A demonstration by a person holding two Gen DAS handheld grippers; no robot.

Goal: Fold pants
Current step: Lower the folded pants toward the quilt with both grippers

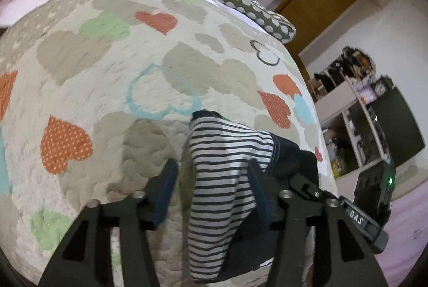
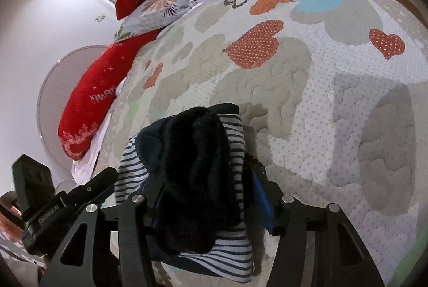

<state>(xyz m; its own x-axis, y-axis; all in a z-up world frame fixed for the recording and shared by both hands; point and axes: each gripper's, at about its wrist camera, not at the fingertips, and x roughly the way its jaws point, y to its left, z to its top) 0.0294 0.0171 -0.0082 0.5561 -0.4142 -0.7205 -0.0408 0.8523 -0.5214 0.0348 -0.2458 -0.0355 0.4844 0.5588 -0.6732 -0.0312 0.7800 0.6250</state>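
Resting bunched on the heart-patterned quilted bedspread (image 1: 112, 89), navy-and-white striped fleece-lined pants (image 1: 222, 180) are seen.
Both the left gripper (image 1: 214, 177) and the right gripper (image 2: 206, 180) are parted loosely around them; contact is hidden.

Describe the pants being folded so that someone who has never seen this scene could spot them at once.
Start at the bed's quilt, patterned with hearts. At its near edge, between the two grippers, lies the bunched garment. Only it has navy-and-white stripes with a dark fleecy lining.
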